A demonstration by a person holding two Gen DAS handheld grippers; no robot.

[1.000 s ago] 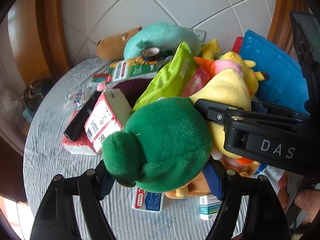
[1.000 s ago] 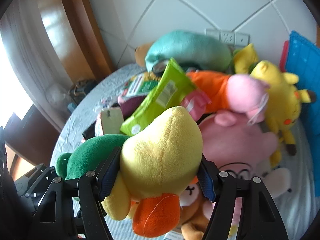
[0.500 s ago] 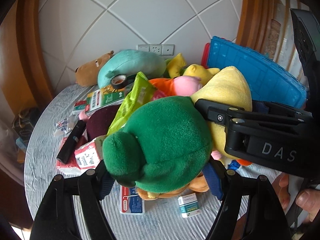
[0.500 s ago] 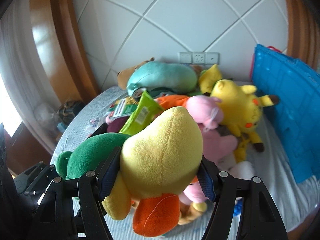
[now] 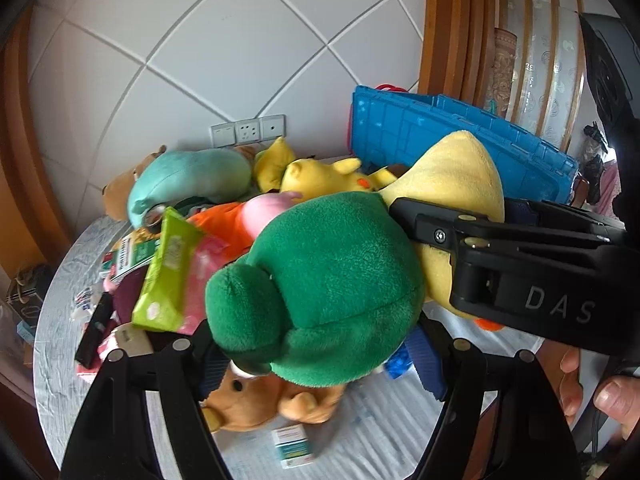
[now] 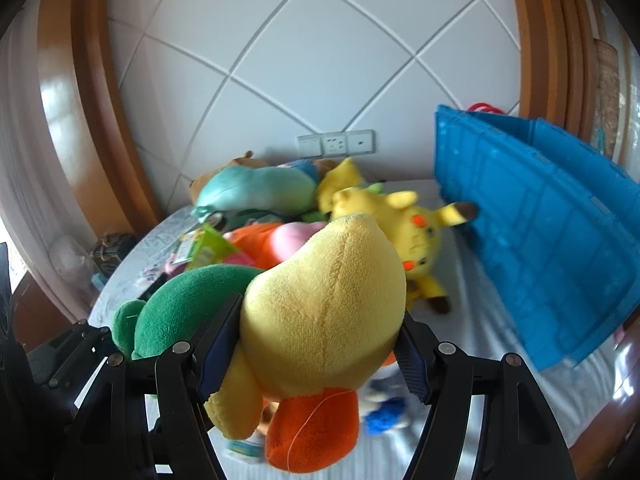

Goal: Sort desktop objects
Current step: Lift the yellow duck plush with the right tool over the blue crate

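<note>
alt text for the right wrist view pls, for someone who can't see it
The right hand-held gripper is shut on a yellow plush duck with an orange foot, filling the foreground. A green plush sits beside it on the left; behind lie a pile of toys, including a yellow Pikachu plush, and a blue crate on the right.

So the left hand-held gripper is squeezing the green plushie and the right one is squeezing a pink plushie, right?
Not quite. The left hand-held gripper does squeeze the green plushie, but the right hand-held gripper squeezes a yellow plushie with an orange foot, as the right wrist view shows.
</note>
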